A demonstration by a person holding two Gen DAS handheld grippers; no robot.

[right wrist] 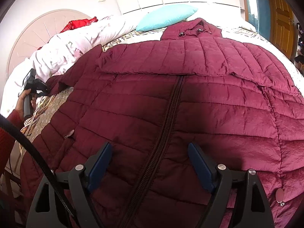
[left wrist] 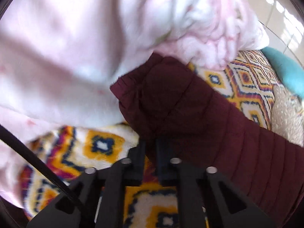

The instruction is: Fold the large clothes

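A maroon quilted jacket (right wrist: 190,98) lies spread front-up on the bed, its zipper (right wrist: 167,117) running down the middle and one sleeve folded across the chest. My right gripper (right wrist: 150,148) is open just above the jacket's lower front, one finger on each side of the zipper. My left gripper (left wrist: 150,142) is shut on the cuff end of the jacket's other sleeve (left wrist: 190,114), held above the patterned blanket. The left gripper also shows in the right wrist view (right wrist: 40,87) at the far left, at the sleeve end.
A pink fluffy quilt (left wrist: 76,47) is heaped beside the sleeve, along the headboard side (right wrist: 76,43). A teal pillow (right wrist: 167,19) lies beyond the collar. The patterned blanket (left wrist: 247,83) covers the bed. A wardrobe and a wooden door (right wrist: 281,22) stand behind.
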